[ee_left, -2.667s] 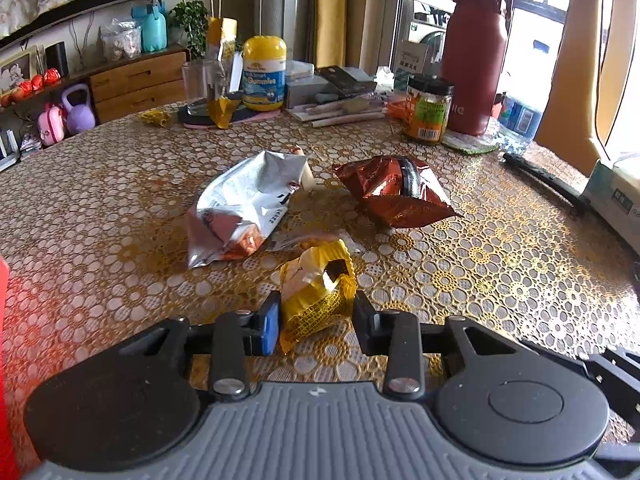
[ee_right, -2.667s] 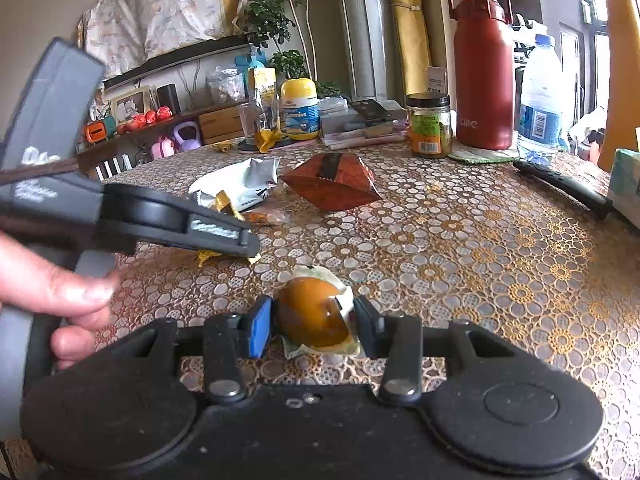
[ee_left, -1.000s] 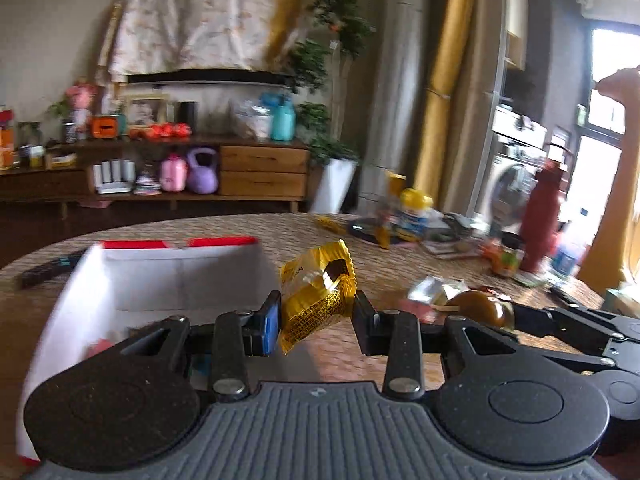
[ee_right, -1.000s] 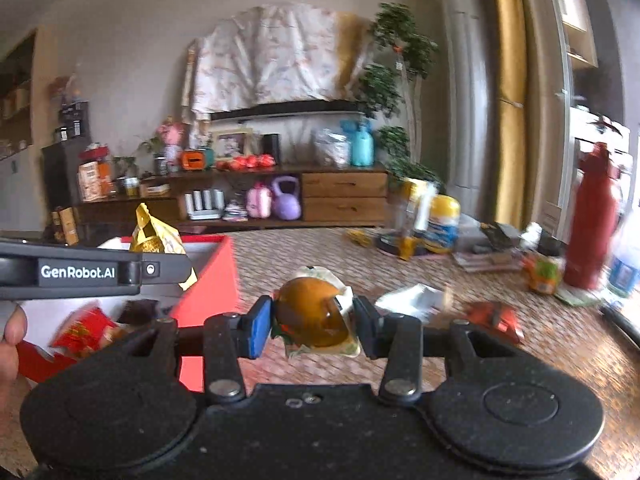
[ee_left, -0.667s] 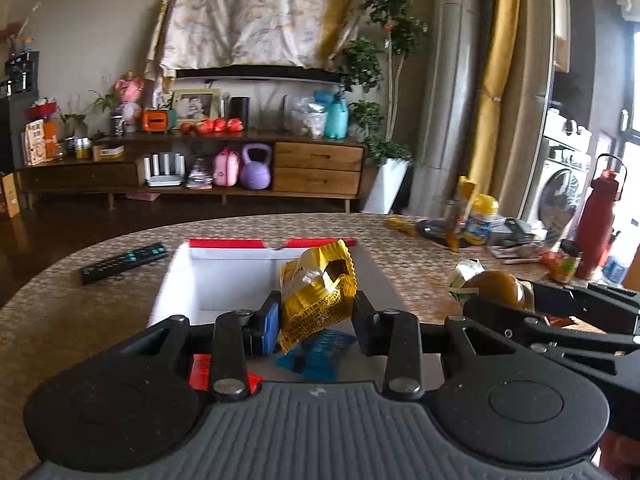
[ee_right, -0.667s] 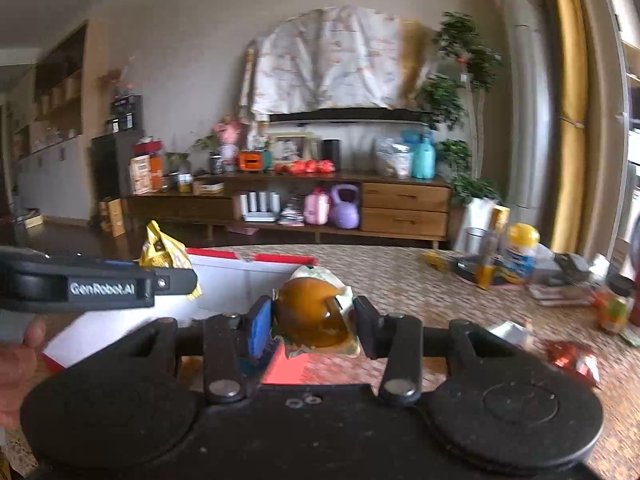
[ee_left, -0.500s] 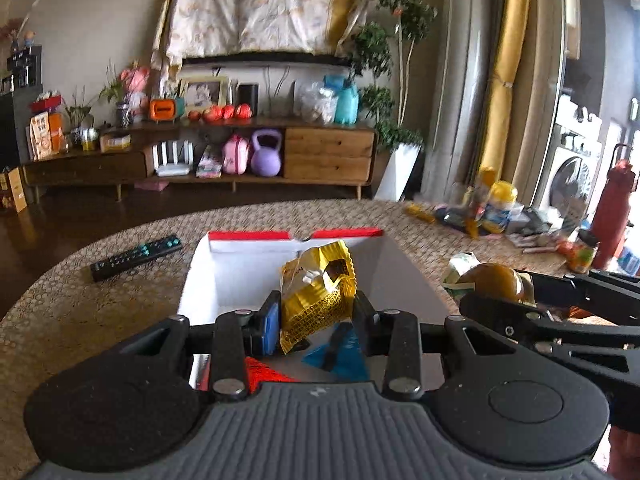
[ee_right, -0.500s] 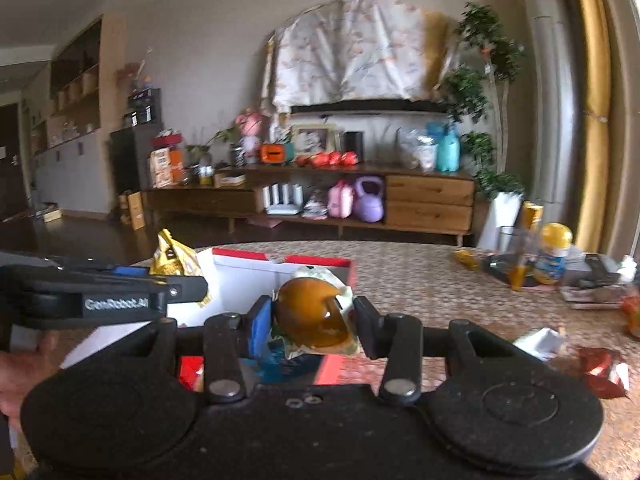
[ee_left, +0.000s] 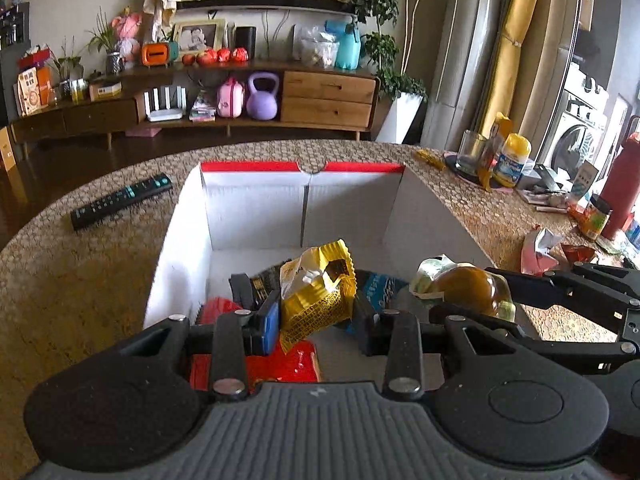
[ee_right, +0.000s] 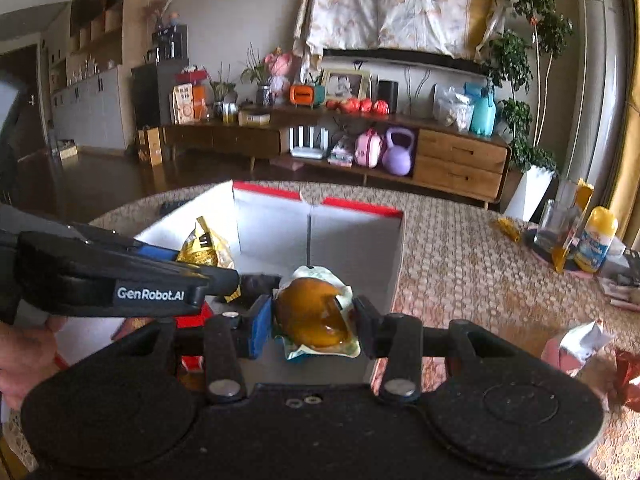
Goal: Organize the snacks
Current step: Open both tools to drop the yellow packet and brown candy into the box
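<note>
The task is partly done. The white box with red rim (ee_left: 256, 204) sits on the desk (ee_left: 80, 264) and already holds several snacks: a red packet (ee_left: 288, 364) at the near end, a blue packet (ee_left: 380, 286) toward 3 o'clock of it, and a dark packet (ee_left: 256, 284) toward 11 o'clock of the red one.

Two more snacks are being carried and are not yet dropped. The left gripper (ee_left: 316, 316) has its jaws closed narrowly on a crumpled yellow snack packet (ee_left: 316, 292), which hangs above the box's near half. The right gripper (ee_right: 310, 326) has its jaws closed at a moderate width on a round golden-brown snack in clear wrapping (ee_right: 314, 312); in the right wrist view it sits over the box's near right corner, at 3 o'clock of the yellow packet. A hand (ee_right: 22, 354) holds the left gripper's handle at the left edge of that view.

Judging from this, the step in hand is releasing both items into the box.

Work remains afterwards: a pink-and-white bag (ee_left: 538, 250) and a red foil packet (ee_left: 576, 252) lie on the desk well apart from the box, toward 3 o'clock. Whether the bottles and jars (ee_left: 510, 160) at about 2 o'clock count as snacks cannot be told.
</note>
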